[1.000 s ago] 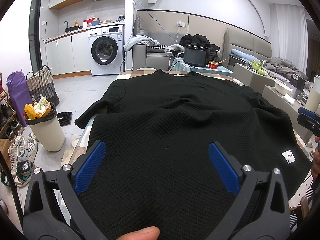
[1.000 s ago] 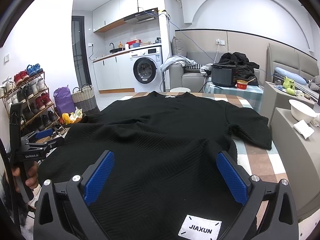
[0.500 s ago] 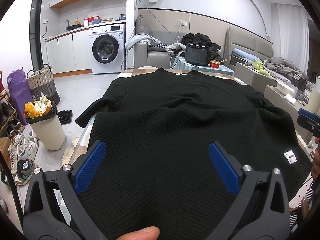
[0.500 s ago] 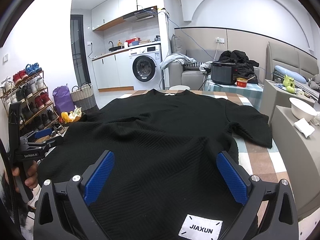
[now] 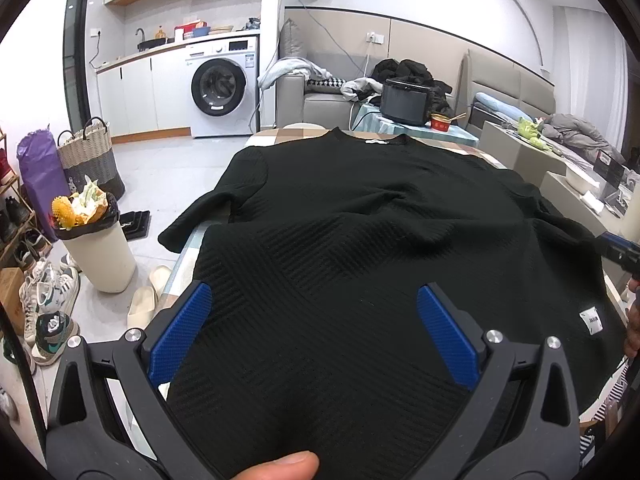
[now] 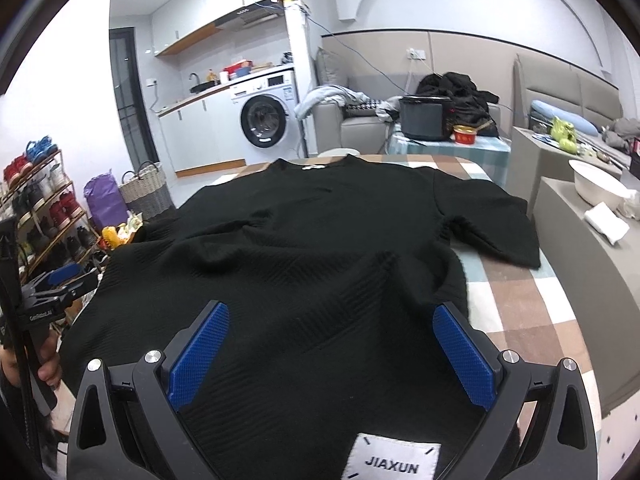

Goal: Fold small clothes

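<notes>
Left wrist view: the left gripper (image 5: pixel 314 330) gapes wide over the near hem of the black shirt (image 5: pixel 380 248), gripping nothing. The right gripper (image 6: pixel 330 350) is equally spread and empty. Since a second ago, the hem has bunched into a raised fold on the checked table (image 6: pixel 520 300).

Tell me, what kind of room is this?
Most likely a small lived-in apartment, kitchen and lounge in one: a washing machine under the counter, a sofa strewn with clothes, a shoe rack, and a black T-shirt spread on a checked table.
</notes>
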Action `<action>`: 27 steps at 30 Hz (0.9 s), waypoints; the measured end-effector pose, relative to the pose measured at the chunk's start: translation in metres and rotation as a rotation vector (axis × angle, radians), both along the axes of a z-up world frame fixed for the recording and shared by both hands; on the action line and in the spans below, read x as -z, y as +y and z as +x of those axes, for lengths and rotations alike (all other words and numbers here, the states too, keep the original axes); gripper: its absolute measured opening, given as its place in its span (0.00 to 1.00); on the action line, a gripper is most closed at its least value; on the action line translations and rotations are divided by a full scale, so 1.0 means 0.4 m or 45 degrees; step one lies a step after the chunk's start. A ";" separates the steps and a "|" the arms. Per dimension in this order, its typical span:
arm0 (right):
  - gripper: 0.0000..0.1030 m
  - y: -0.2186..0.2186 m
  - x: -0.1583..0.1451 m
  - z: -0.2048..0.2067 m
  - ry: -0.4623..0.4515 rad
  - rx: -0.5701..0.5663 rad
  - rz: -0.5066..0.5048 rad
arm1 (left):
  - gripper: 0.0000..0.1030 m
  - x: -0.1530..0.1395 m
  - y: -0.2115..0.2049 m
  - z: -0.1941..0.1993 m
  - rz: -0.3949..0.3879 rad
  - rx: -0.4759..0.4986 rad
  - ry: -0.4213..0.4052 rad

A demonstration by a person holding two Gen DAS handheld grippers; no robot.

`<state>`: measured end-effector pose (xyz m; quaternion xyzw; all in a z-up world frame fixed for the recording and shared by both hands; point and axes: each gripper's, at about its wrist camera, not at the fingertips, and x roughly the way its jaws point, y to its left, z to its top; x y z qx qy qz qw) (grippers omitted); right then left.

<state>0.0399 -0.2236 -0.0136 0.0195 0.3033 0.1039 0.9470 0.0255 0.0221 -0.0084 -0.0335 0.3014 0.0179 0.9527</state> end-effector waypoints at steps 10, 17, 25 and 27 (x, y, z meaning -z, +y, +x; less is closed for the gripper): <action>1.00 -0.143 -0.024 0.086 0.127 0.241 0.215 | 0.99 -0.008 0.022 0.116 0.018 0.006 0.044; 0.94 -0.243 -0.012 0.159 0.209 0.408 0.288 | 0.96 -0.011 0.060 0.199 -0.037 -0.009 0.043; 0.80 -0.437 0.058 0.303 0.354 0.609 0.557 | 0.81 0.008 0.087 0.278 -0.051 -0.006 0.077; 0.79 -0.461 0.069 0.321 0.360 0.640 0.558 | 0.81 0.011 0.091 0.288 -0.046 -0.017 0.082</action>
